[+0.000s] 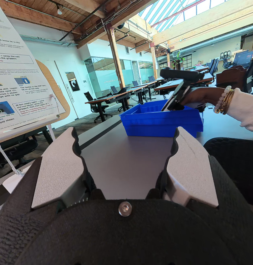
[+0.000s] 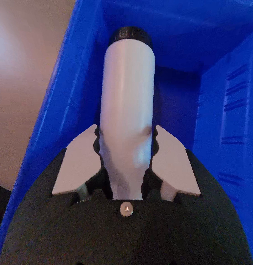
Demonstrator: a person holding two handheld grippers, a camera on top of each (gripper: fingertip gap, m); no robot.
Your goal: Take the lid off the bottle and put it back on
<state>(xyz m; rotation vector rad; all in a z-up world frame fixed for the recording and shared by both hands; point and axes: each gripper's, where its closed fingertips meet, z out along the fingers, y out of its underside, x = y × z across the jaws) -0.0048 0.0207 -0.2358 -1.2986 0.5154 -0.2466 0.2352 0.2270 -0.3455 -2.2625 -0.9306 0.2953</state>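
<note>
A white bottle (image 2: 127, 107) with a black lid (image 2: 130, 34) is seen lying lengthwise inside a blue bin (image 2: 194, 43), its body running straight ahead between the jaws of the right gripper (image 2: 126, 137), lid end farthest from them. The jaws are closed against the bottle's lower body on both sides; whether it is lifted yet cannot be told. The left gripper (image 1: 126, 144) is held with jaws spread wide and nothing between them, above the bare grey surface (image 1: 123, 164), with the bin ahead and slightly right. The bottle is judged rigid, smooth and probably slippery, light if empty; a hold low on the body, leaving the ribbed lid free for the other jaws, seems soundest. Bin walls stand close on either side of the right jaws, so a straight lift out is likely needed. Open surface lies before the left jaws; an instruction board (image 1: 15, 71) stands to their left.
</note>
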